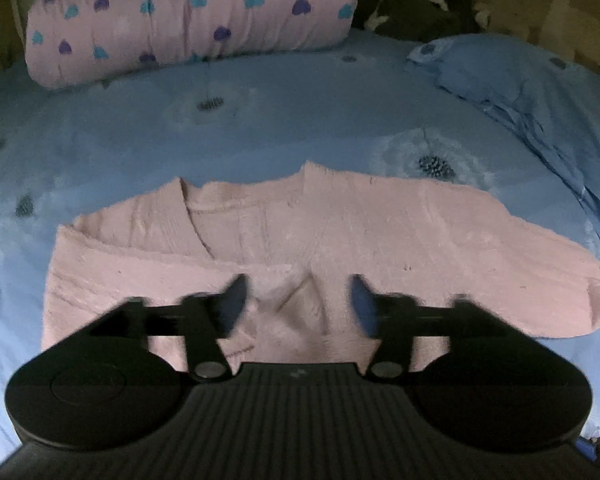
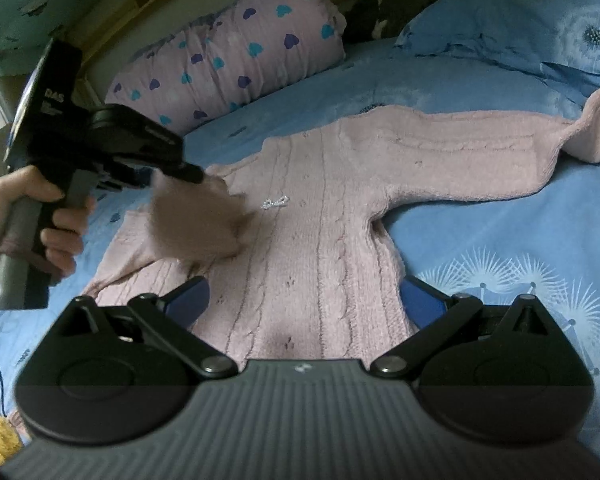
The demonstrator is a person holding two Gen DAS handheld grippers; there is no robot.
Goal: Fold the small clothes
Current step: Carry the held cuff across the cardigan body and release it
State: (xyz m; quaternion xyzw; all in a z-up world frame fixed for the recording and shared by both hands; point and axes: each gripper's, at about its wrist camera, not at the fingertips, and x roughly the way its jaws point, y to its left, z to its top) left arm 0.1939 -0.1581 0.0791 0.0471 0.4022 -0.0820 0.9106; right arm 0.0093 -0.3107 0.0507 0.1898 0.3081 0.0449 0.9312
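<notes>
While a person's hand (image 2: 40,216) grips a grey handle at the far left of the right wrist view, the left gripper (image 2: 198,178) it carries hangs over the left side of a pink knitted sweater (image 2: 320,216), with a blurred fold of the sweater's left sleeve (image 2: 196,220) just below its tip. Seen from that gripper's own camera, its two blue-padded fingers (image 1: 236,300) stand apart, and a raised pucker of pink knit sits between them without either pad pressing on it. The sweater lies flat on a blue bedsheet (image 2: 480,248) printed with pale dandelion heads, body running toward the camera, cable ribs down its front and a small silvery bow (image 2: 275,202) near the chest. Behind it, a pink pillow (image 2: 236,60) dotted with purple and teal hearts leans against the headboard. Further right, the right gripper (image 2: 306,300) hovers low over the sweater's hem with its jaws spread wide, one blue pad at each edge of the knit body, holding nothing. At the right, the sweater's other sleeve stretches out across the sheet, its cuff bunched up beside a blue pillow (image 2: 500,20).
</notes>
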